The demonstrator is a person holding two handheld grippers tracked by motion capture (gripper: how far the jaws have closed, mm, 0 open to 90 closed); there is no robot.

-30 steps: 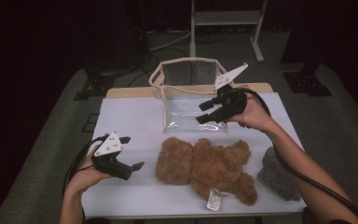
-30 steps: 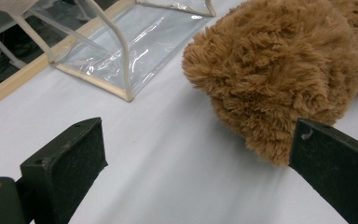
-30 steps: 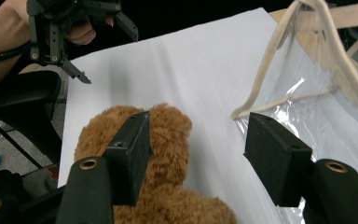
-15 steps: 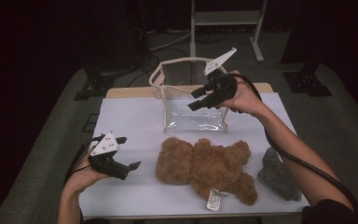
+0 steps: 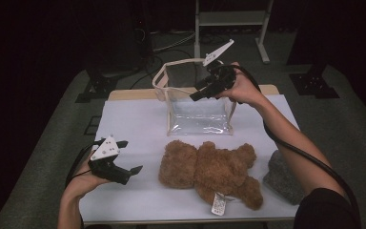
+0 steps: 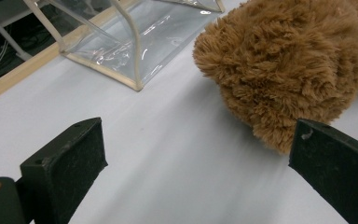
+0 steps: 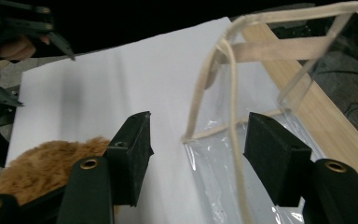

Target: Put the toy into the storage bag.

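A clear plastic bag [image 5: 198, 112] with beige trim stands open at the back middle of the white table [image 5: 133, 119]. A brown teddy bear [image 5: 209, 167] lies in front of it. My right gripper [image 5: 196, 90] hovers over the bag's mouth near its right rim. It is open, and its jaws have just closed slightly. In the right gripper view the beige trim [image 7: 233, 70] at a bag corner runs between the jaws of the right gripper [image 7: 204, 140], untouched. My left gripper [image 5: 131, 156] rests low, left of the bear, open and empty. The left gripper [image 6: 196, 140] faces the bear's head [image 6: 298, 70].
A grey fuzzy lump [image 5: 281, 176] lies at the table's front right, beside the bear's legs. A white tag [image 5: 218, 204] sticks out from the bear near the front edge. A wooden strip [image 5: 128, 94] runs along the table's far edge behind the bag.
My right gripper has moved up and toward the back, from in front of the bag to above its mouth. The left gripper and the bear stay where they were.
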